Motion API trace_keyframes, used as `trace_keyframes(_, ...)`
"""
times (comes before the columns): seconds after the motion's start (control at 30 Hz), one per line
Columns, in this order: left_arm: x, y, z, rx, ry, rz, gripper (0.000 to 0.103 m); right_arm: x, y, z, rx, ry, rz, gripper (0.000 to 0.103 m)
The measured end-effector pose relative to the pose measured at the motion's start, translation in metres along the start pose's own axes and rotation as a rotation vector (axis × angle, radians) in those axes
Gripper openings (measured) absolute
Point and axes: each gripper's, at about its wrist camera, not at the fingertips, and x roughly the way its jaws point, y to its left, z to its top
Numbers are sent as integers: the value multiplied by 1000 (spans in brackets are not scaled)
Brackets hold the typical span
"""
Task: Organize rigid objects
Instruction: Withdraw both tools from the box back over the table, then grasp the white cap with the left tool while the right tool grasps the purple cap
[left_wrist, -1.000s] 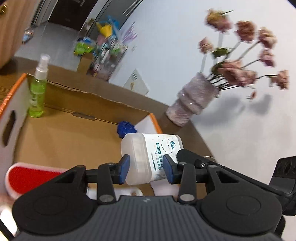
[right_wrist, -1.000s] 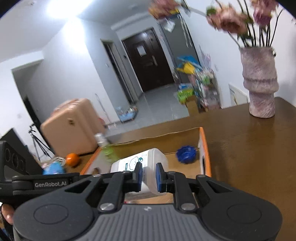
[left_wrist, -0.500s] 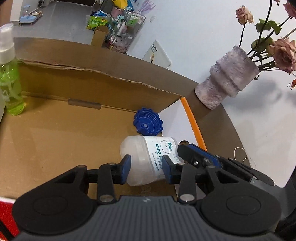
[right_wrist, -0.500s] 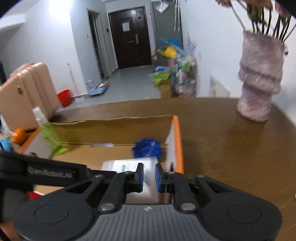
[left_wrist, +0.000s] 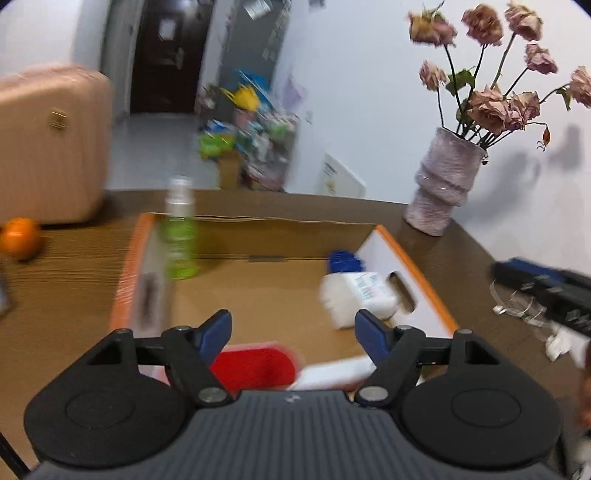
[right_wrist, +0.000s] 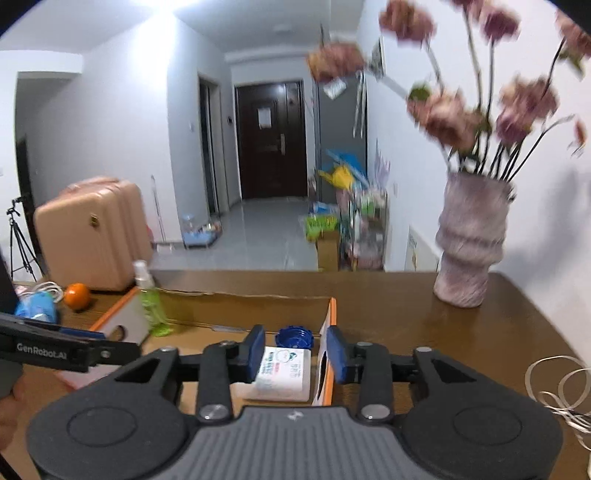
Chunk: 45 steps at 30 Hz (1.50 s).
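Wooden table (left_wrist: 74, 280), cardboard box (left_wrist: 266, 221): white bottle (left_wrist: 354, 295) is lying inside by the right wall, both the left gripper (left_wrist: 293, 332) and the right gripper (right_wrist: 291, 354) are being opened, nothing gripped; risk being judged: bottle rolling, vase (right_wrist: 469, 243) being knocked.

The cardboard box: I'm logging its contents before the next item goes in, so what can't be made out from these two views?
- White plastic bottle: label print smeared by motion blur in the left wrist view; its lower end hidden behind the right gripper in the right wrist view.
- Red flat object: blurred, partly hidden by the left gripper; unidentifiable.
- Cardboard box: near wall hidden behind both grippers.
- Green spray bottle: blurred; label unreadable.
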Motion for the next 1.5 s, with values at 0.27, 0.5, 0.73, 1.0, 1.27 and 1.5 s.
trace_keyframes(0.27, -140, 14, -88, 74, -241, 181, 90, -108, 40, -69, -78, -111, 33, 60)
trace_keyframes(0.5, -192, 7, -194, 140, -232, 231, 94, -167, 74, -148, -18, -127, 109, 76)
trace_keyframes(0.73, -207, 4, -256, 61, -157, 167, 94, -199, 88, -213, 98, -43, 201, 75)
trace_keyframes(1.0, -205, -7, -261, 91, -162, 153, 94, -206, 94, -219, 69, -37, 162, 75)
trace_keyframes(1.27, -172, 12, -227, 100, -161, 176, 94, -166, 105, -201, 27, 17, 163, 75)
trace_keyframes(1.5, -98, 53, -163, 160, -69, 194, 82, -94, 125, -166, -19, 97, 162, 74)
